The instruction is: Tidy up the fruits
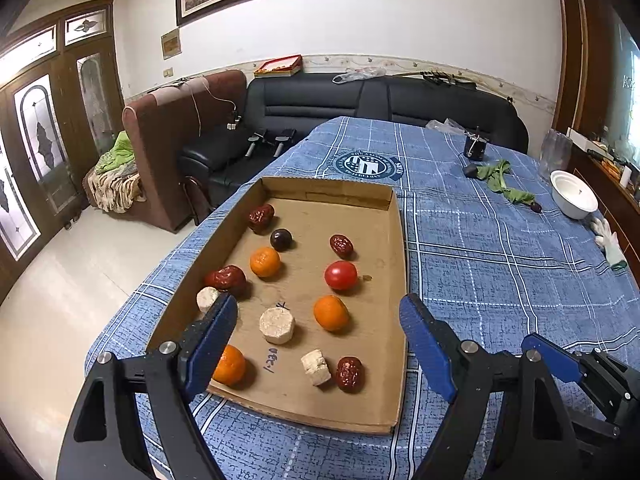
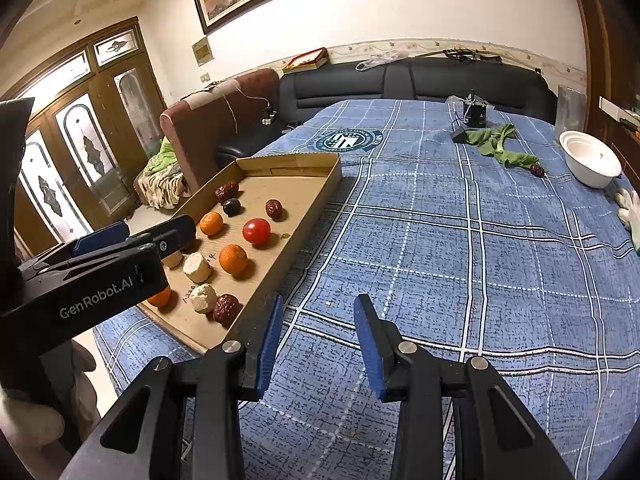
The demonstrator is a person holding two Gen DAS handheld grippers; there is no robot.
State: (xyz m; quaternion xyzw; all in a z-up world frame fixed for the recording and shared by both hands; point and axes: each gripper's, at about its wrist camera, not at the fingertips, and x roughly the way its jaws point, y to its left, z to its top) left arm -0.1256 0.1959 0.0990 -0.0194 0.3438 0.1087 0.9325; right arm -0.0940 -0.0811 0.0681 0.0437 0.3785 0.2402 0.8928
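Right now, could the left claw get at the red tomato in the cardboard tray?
Probably yes. The left claw is open over the tray, and the tomato sits ahead with nothing on top; an orange lies just before it.

A shallow brown cardboard tray (image 1: pixel 394 240) holds bright orange mandarins (image 1: pixel 265 262), one glossy red tomato (image 1: pixel 341 275), wrinkled maroon dates (image 1: pixel 341 246) and chalky beige blocks (image 1: pixel 277 325); at three o'clock spreads blue white-checked cloth (image 1: pixel 500 264).

Bright, sharp fisheye views, daylight glare at door panes (image 1: pixel 32 64)
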